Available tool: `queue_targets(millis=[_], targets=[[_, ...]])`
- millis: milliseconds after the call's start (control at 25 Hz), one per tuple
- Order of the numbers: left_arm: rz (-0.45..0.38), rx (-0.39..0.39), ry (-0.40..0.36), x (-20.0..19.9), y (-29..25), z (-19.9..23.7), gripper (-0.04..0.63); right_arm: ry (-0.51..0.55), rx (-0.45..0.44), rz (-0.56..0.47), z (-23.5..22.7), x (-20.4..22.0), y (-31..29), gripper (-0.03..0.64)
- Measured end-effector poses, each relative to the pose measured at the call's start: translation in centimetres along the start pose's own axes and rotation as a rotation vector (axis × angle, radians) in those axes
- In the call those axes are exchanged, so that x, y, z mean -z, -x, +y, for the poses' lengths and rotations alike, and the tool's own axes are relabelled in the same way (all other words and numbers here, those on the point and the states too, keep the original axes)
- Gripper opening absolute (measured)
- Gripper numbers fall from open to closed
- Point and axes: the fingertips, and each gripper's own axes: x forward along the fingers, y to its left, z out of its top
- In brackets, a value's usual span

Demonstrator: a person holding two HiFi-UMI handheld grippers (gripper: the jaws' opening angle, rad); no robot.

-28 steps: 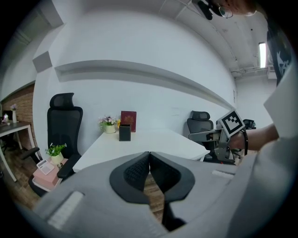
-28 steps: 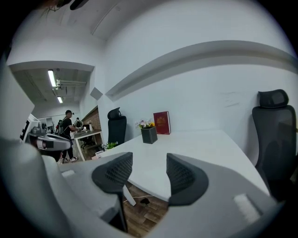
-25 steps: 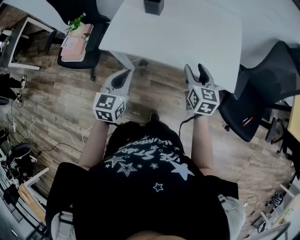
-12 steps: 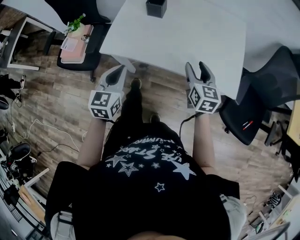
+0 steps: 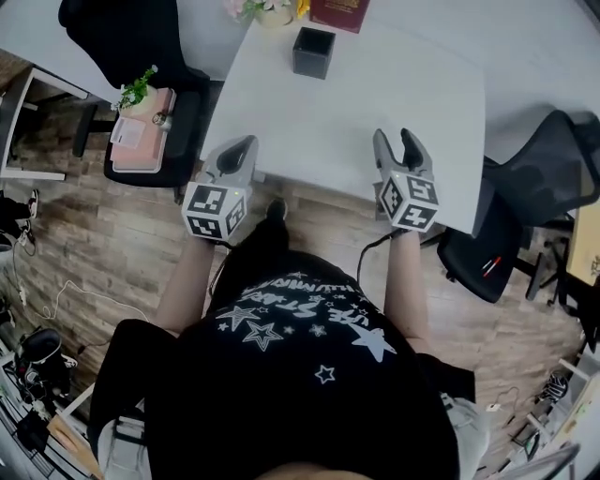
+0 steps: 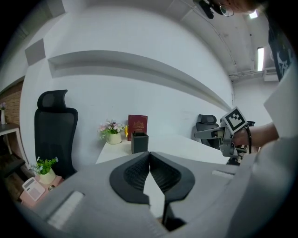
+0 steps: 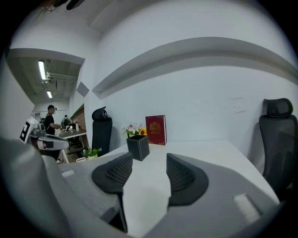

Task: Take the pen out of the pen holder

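Observation:
The pen holder (image 5: 313,52) is a black square box standing at the far side of the white table (image 5: 356,103). No pen shows in it from any view. My left gripper (image 5: 236,152) hangs at the table's near left edge with its jaws closed together and nothing between them. My right gripper (image 5: 395,141) is over the near right part of the table, open and empty. Both point at the holder, which stands well ahead of them (image 6: 139,142) (image 7: 138,147). The left gripper view shows my right gripper (image 6: 222,133) off to the side.
Behind the holder are a red book (image 5: 339,11) and a pot of flowers (image 5: 262,7). A black chair (image 5: 141,112) at the left carries a small plant and pink items. Another black chair (image 5: 525,206) stands at the table's right. People stand far off (image 7: 50,122).
The person has stepped toward the table, so the pen holder, book and flowers have come further into view. Both grippers have gone from over the floor to the table's near edge.

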Motion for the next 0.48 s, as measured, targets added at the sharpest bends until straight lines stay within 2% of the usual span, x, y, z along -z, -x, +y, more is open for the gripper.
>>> queue_targets(millis=[320, 480], targets=[[-0.023, 0.068, -0.031, -3.4, -6.0, 5.7, 0.011, -0.005, 0.034, -0.004, 1.5, -3.1, -6.8, 0.232], [-0.035, 0.076, -0.014, -4.3, -8.1, 8.4, 0.011, 0.012, 0.029, 0.0, 2.6, -4.5, -10.2, 0.233]])
